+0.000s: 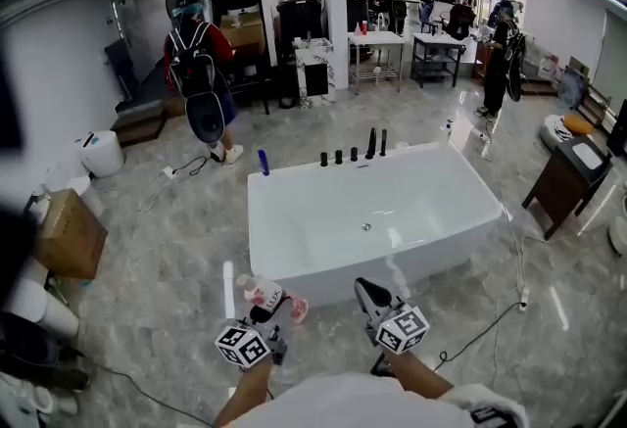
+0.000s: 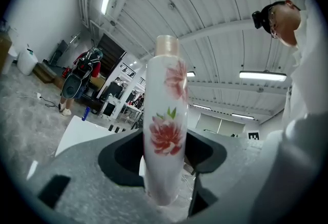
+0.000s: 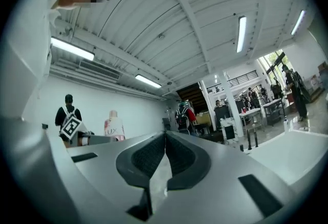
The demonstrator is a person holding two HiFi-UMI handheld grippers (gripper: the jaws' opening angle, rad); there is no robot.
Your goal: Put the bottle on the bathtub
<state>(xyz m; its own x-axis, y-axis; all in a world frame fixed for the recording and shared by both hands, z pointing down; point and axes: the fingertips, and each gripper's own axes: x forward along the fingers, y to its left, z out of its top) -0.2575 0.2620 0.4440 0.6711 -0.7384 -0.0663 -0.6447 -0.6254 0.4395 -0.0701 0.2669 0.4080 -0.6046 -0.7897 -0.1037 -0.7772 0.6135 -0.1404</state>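
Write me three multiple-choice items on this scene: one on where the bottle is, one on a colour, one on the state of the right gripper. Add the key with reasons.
1. Where is the bottle?
A. Standing on the tub's rim
B. In the left gripper, on the near side of the bathtub
C. Lying inside the tub

2. What colour are the fittings on the bathtub's far rim?
A. Gold
B. White
C. Black

3. How is the right gripper?
A. Shut, with nothing between its jaws
B. Open around the bottle
C. Wide open and empty

Key:
1 B: the left gripper view shows the flowered bottle clamped between the jaws, and the head view puts it short of the tub.
2 C: they stand dark against the white rim.
3 A: the right gripper view shows its jaws meeting with nothing between them.
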